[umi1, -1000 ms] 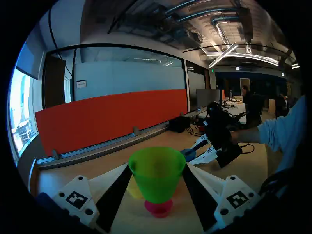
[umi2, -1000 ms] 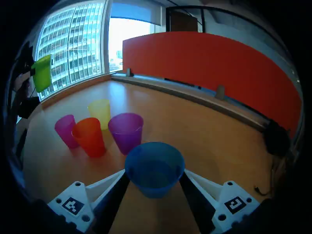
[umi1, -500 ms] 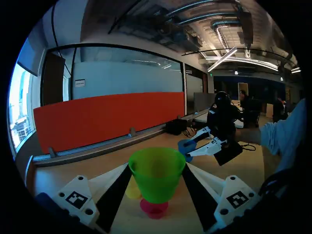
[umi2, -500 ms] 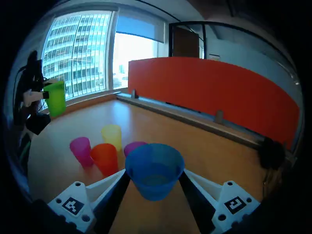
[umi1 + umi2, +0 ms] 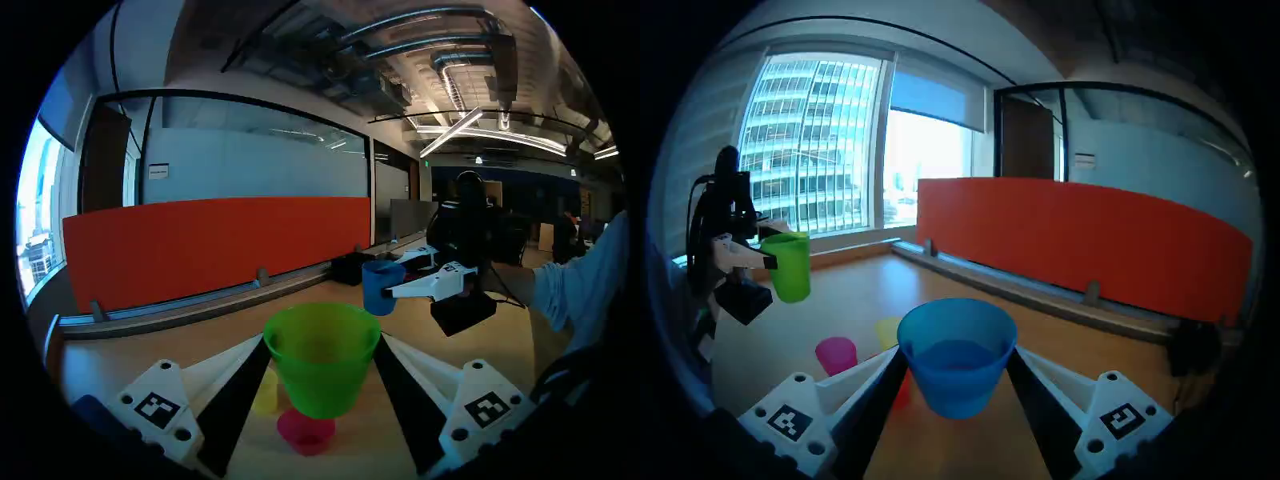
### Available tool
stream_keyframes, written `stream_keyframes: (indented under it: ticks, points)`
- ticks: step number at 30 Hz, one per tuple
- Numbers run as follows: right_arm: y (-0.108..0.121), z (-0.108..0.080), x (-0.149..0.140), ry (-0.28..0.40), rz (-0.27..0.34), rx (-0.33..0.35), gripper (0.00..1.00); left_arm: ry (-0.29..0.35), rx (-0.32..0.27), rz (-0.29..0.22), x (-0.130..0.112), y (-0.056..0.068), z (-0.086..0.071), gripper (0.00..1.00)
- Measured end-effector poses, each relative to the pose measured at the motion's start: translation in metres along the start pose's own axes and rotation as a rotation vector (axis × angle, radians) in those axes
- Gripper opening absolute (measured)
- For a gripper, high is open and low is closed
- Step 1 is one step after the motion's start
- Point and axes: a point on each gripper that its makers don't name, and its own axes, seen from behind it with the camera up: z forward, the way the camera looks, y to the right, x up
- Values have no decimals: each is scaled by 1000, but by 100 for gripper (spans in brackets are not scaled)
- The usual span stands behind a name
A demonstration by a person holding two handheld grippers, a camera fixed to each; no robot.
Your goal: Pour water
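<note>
Daylight pours through the window [image 5: 928,180], blown out white, and puts a soft sheen on the tabletop [image 5: 856,292]. My blue cup [image 5: 958,356] glows. Left gripper view is dimmer, ceiling lights [image 5: 454,133] glaring; straight lines bow at the edges.

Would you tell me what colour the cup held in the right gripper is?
The cup is blue, clearest in the right gripper view.

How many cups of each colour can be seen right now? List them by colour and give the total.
green cup: 1
blue cup: 1
pink cup: 1
yellow cup: 1
orange cup: 1, just a sliver showing
Total: 5
</note>
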Motion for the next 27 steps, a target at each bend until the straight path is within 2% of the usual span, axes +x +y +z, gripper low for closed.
stream_keyframes:
  ticks: [14, 27]
  points:
    - [-15, -11, 54, 135, -35, -4, 88, 10, -40, -1, 3, 13, 3, 88]
    - [-25, -15, 73, 165, -54, 20, 88, 26, -63, -8, 7, 18, 3, 88]
